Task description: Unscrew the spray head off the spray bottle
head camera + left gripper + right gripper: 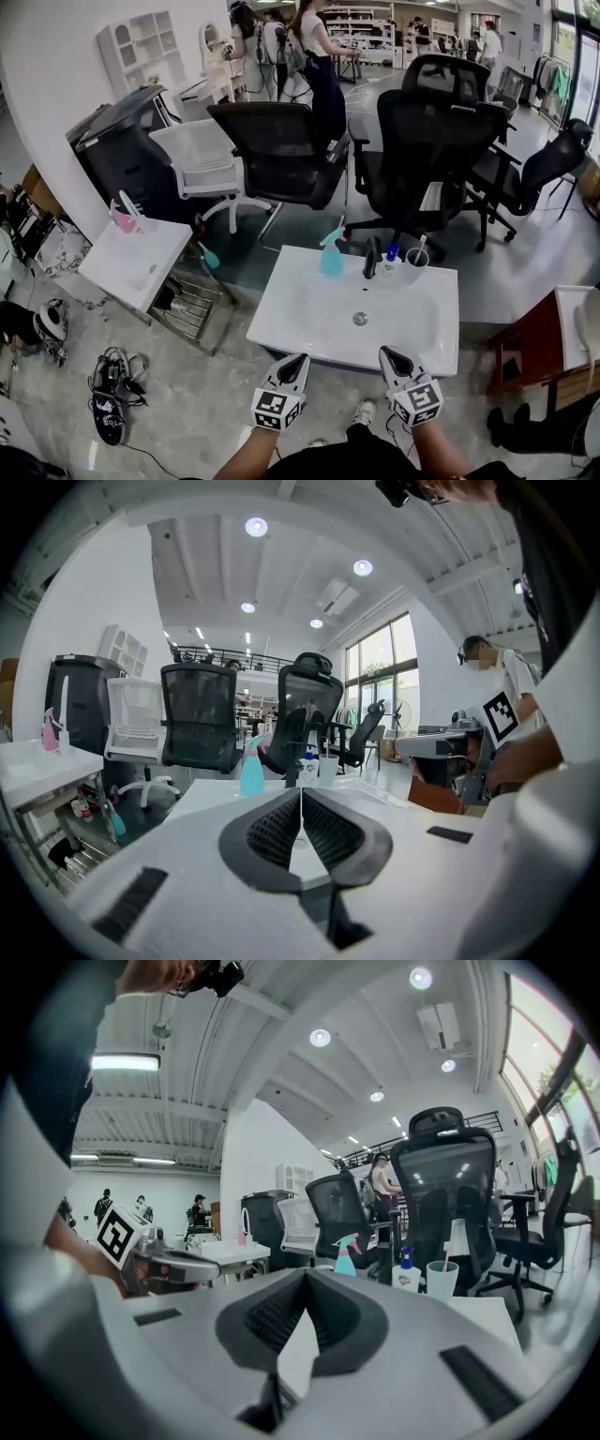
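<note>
- Teal plastic: the spray bottle (331, 255) stands upright at the far rim of the white washbasin (300, 323), just left of the black tap (372, 258). Its spray head (353, 1240) is on the neck.
- The left claw (299, 359) hangs over the near edge of the washbasin. In the left gripper view its ribbed pads (279, 827) are pressed together with nothing between them.
- The right claw (390, 353) is beside it over the same near edge, likewise closed and empty.
- Both claws point toward the far rim and are well apart from the spray bottle, with the bare bowl and its drain (360, 319) between.
- A white pump bottle (392, 255) with a blue top and a pale cup (413, 266) stand just right of the tap.
- Black mesh office chairs (427, 150) stand on the floor behind the washbasin.
</note>
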Demonstrator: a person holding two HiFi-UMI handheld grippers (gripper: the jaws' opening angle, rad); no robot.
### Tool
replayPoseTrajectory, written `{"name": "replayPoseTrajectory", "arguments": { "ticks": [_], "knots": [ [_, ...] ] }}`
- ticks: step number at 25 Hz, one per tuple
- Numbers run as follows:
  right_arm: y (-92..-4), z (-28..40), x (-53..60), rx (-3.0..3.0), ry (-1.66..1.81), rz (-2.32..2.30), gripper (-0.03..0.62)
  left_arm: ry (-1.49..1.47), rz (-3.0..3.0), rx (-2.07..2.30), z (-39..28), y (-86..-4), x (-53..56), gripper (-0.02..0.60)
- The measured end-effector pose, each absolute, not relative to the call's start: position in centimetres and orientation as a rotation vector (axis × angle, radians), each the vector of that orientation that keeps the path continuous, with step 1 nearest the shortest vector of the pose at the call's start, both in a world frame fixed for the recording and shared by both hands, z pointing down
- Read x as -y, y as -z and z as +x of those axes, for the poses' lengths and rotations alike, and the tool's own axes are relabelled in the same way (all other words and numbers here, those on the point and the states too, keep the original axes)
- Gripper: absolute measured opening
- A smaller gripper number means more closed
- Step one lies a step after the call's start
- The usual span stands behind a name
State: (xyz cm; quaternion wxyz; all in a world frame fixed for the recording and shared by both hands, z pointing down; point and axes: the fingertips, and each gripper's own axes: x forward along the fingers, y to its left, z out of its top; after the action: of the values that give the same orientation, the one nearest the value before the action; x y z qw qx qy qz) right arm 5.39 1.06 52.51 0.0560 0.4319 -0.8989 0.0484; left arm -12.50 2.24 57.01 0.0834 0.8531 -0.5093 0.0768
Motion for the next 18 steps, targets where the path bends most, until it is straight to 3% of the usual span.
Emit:
{"name": "replayPoseTrajectory", "arguments": {
  "ticks": [18],
  "knots": [
    [-52.7,10.1,10.3,2.779,-0.119,1.199,0.006,-0.277,2.534,1.577,-7.0,-56.8,9.3,0.017]
  ]
}}
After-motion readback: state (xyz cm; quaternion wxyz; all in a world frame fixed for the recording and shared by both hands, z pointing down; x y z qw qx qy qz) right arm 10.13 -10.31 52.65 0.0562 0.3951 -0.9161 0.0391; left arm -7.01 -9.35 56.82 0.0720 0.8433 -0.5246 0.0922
